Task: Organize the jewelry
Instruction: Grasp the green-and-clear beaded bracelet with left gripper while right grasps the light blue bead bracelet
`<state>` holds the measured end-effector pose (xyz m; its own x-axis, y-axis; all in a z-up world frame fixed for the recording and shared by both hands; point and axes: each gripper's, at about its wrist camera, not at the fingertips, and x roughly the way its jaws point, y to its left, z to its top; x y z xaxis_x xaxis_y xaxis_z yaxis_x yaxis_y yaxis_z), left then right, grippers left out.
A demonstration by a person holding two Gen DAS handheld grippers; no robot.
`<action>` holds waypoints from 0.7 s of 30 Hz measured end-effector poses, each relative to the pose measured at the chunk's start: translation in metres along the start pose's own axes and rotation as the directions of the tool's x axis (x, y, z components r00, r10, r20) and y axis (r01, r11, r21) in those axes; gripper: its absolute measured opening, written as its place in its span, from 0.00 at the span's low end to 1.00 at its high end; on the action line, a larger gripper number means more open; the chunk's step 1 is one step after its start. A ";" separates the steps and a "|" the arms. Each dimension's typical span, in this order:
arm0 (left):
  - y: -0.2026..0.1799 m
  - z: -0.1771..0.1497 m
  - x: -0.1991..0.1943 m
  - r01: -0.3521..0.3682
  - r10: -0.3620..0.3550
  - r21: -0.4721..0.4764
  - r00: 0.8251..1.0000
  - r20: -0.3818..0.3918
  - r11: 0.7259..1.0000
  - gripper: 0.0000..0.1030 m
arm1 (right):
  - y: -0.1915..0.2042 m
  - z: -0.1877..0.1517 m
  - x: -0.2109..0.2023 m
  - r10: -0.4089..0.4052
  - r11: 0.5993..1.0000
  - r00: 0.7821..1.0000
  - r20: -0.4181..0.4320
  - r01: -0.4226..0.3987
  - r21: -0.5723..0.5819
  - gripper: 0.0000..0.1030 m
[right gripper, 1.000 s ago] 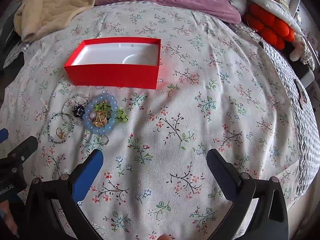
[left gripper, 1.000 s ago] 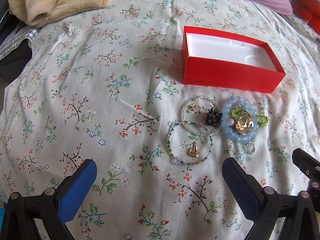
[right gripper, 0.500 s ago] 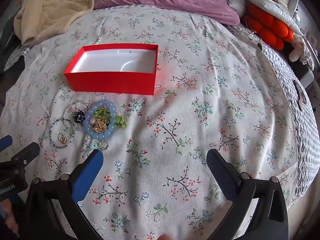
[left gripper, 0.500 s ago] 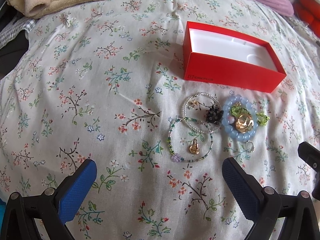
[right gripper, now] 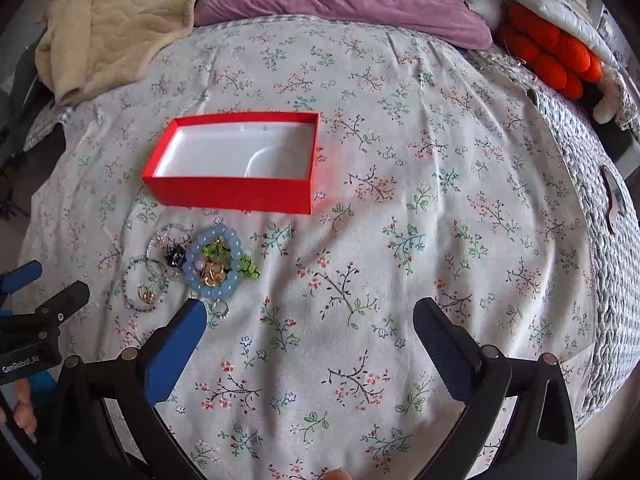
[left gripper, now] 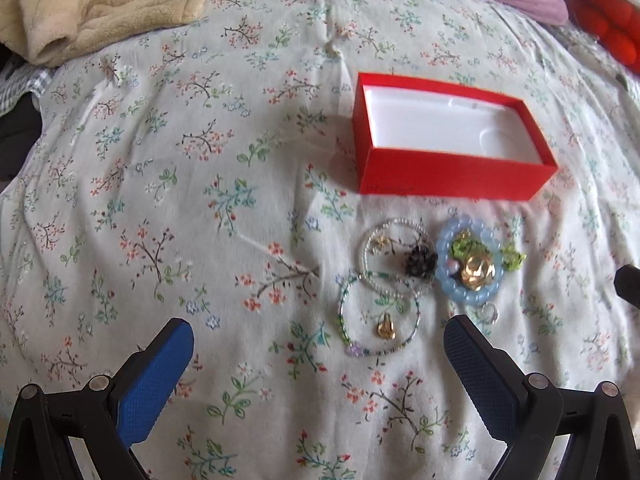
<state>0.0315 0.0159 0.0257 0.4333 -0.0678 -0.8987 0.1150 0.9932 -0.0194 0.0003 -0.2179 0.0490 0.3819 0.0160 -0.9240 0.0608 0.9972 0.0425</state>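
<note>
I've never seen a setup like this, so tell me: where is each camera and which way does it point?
Left wrist: sits on the left gripper, facing forward over the bed at the jewelry and red box; its open blue fingers show.
Right wrist: sits on the right gripper, facing the quilt; its open fingers and the left gripper show.
Shared: box, jewelry, quilt.

Matt floral cotton bedsheet — glossy translucent bead bracelet, matt red cardboard box, fleecy blanket.
</note>
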 end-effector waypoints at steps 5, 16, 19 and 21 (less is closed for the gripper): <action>0.016 0.012 0.009 0.112 -0.111 -0.048 0.994 0.015 0.993 0.98 | -0.009 0.016 0.007 0.109 0.994 0.994 -0.009 -0.108 0.030 0.99; 0.010 0.037 0.073 0.262 -0.269 -0.100 0.962 -0.055 0.960 0.49 | 0.002 0.032 0.077 0.315 0.946 0.942 -0.114 -0.304 0.110 0.56; 0.002 0.040 0.089 0.270 -0.280 -0.088 0.952 -0.128 0.959 0.42 | 0.006 0.038 0.089 0.304 0.951 0.944 -0.128 -0.293 0.099 0.49; -0.001 0.040 0.095 0.271 -0.279 -0.073 0.946 -0.167 0.960 0.42 | 0.006 0.040 0.099 0.308 0.949 0.940 -0.145 -0.294 0.111 0.47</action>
<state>0.1083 0.0048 -0.0423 0.2286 -0.3258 -0.9174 0.1622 0.9419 -0.2940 0.0750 -0.2137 -0.0269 0.2438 0.3330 -0.9109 0.0474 0.9340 0.3541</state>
